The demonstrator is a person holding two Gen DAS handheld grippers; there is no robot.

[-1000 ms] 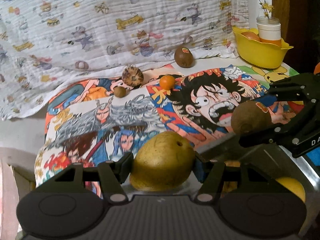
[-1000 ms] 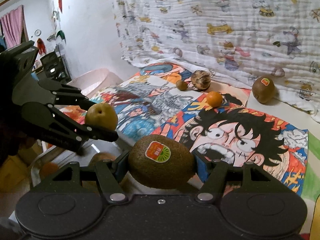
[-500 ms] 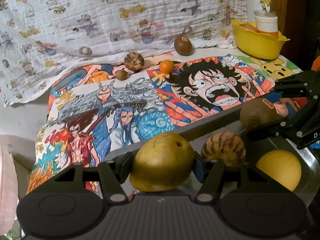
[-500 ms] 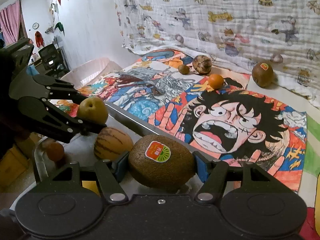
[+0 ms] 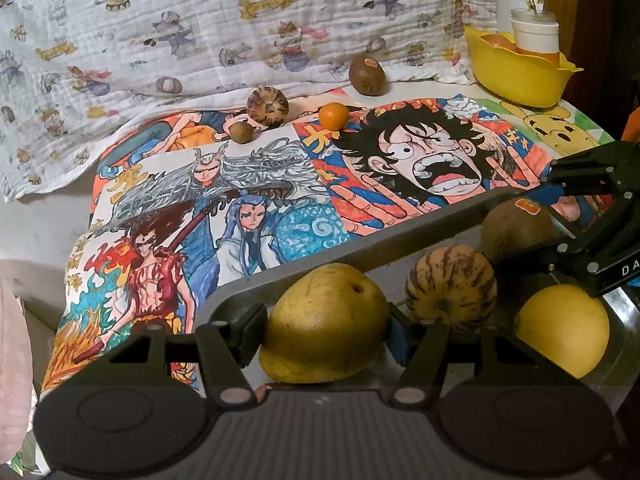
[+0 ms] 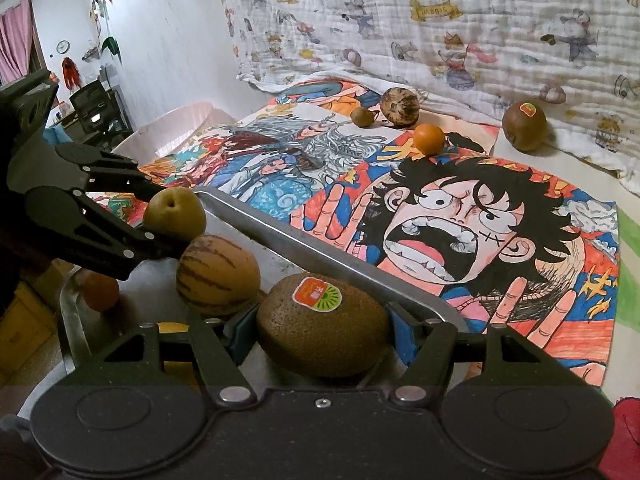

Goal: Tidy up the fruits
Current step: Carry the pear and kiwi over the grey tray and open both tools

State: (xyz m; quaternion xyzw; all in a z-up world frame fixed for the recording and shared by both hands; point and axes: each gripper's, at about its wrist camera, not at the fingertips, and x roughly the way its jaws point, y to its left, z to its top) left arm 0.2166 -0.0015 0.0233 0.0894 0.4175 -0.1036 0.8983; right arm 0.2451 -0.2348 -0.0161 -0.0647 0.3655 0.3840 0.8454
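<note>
My left gripper [image 5: 326,328] is shut on a yellow-brown pear [image 5: 325,322], held over the near left part of a metal tray [image 5: 420,222]. My right gripper [image 6: 322,328] is shut on a brown kiwi [image 6: 324,326] with a sticker, held over the tray [image 6: 320,256]. In the tray lie a striped melon [image 5: 450,290], a yellow fruit [image 5: 562,330] and a small orange fruit [image 6: 100,292]. On the table at the back lie a second kiwi [image 5: 367,76], a tangerine [image 5: 334,116], a striped round fruit [image 5: 267,106] and a small brown fruit [image 5: 241,133].
A cartoon-print cloth [image 5: 240,208] covers the table; a white patterned sheet [image 5: 200,20] hangs behind. A yellow bowl [image 5: 520,72] with a white cup stands at the back right. A pink bin [image 6: 176,120] is beyond the table's left edge.
Both grippers have drawn back from the table with their fruits and now hover lower over the tray. The melon and yellow fruit in the tray have come into view.
</note>
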